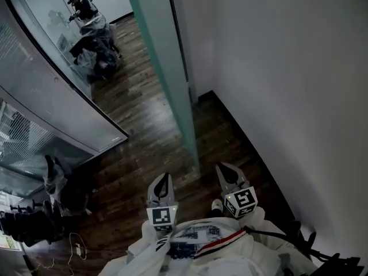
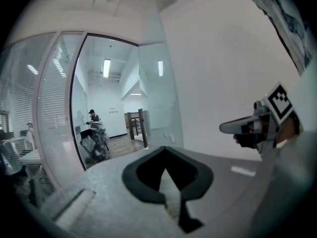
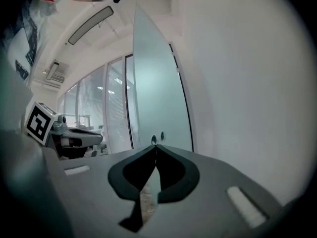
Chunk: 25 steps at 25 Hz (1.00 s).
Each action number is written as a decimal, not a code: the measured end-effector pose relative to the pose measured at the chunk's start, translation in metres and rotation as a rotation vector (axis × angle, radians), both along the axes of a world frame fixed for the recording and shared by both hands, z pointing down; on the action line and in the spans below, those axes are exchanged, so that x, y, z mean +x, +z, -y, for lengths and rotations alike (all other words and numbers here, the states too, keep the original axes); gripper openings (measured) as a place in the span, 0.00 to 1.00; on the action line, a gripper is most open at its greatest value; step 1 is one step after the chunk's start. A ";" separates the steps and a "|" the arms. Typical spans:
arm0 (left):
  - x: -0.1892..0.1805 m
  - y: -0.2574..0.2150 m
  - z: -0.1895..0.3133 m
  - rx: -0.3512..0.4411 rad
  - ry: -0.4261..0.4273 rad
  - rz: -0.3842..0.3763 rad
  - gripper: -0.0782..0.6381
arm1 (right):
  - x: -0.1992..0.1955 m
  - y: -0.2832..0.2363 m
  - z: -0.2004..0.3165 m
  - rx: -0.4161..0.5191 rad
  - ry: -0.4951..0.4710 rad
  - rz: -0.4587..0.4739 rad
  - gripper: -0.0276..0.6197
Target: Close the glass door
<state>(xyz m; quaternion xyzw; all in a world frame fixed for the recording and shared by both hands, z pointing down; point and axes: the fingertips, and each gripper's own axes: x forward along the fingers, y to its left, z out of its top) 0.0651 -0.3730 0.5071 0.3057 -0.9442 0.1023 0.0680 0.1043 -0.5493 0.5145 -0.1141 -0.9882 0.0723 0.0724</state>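
Observation:
The frosted glass door (image 1: 172,68) stands open, seen edge-on and running from the top of the head view down to the floor just ahead of me. In the right gripper view the glass door (image 3: 156,98) fills the middle, with two small round fittings (image 3: 157,138) low on it. My left gripper (image 1: 165,180) and right gripper (image 1: 222,169) hang side by side before the door's near edge, both shut and empty, touching nothing. The left gripper's (image 2: 166,148) jaws meet at the tip, with the door (image 2: 159,98) further off. The right gripper's (image 3: 155,146) jaws also meet.
A white wall (image 1: 287,85) runs close on the right. A curved glass partition (image 1: 52,96) lines the left. Dark wooden floor (image 1: 138,108) leads away to a person beside a loaded cart (image 1: 95,42). Dark gear and a cable (image 1: 34,220) lie at the lower left.

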 end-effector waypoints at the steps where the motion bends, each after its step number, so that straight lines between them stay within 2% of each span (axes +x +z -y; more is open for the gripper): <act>1: -0.001 -0.002 0.001 0.001 -0.020 0.005 0.11 | -0.007 0.002 0.002 0.011 -0.027 -0.003 0.05; 5: 0.001 -0.009 0.006 -0.003 -0.102 0.000 0.11 | -0.048 0.011 0.009 0.072 -0.182 0.017 0.25; 8: 0.006 -0.013 0.009 -0.011 -0.157 -0.008 0.11 | -0.093 0.022 0.006 0.137 -0.342 0.048 0.35; 12: 0.015 -0.016 0.003 -0.043 -0.236 -0.017 0.11 | -0.147 0.027 -0.011 0.200 -0.572 0.052 0.36; 15: 0.017 -0.018 -0.015 -0.056 -0.319 -0.024 0.11 | -0.171 0.025 -0.033 0.191 -0.709 0.041 0.35; 17: 0.016 -0.015 -0.028 -0.061 -0.354 -0.028 0.11 | -0.181 0.024 -0.044 0.174 -0.739 0.040 0.35; 20: 0.007 -0.003 -0.049 -0.063 -0.385 -0.047 0.11 | -0.198 0.031 -0.062 0.171 -0.733 0.045 0.28; 23: -0.013 0.013 -0.069 -0.065 -0.376 -0.057 0.11 | -0.203 0.038 -0.073 0.118 -0.725 0.037 0.23; 25: -0.032 0.023 -0.080 -0.052 -0.364 -0.053 0.11 | -0.205 0.042 -0.077 0.115 -0.722 0.031 0.23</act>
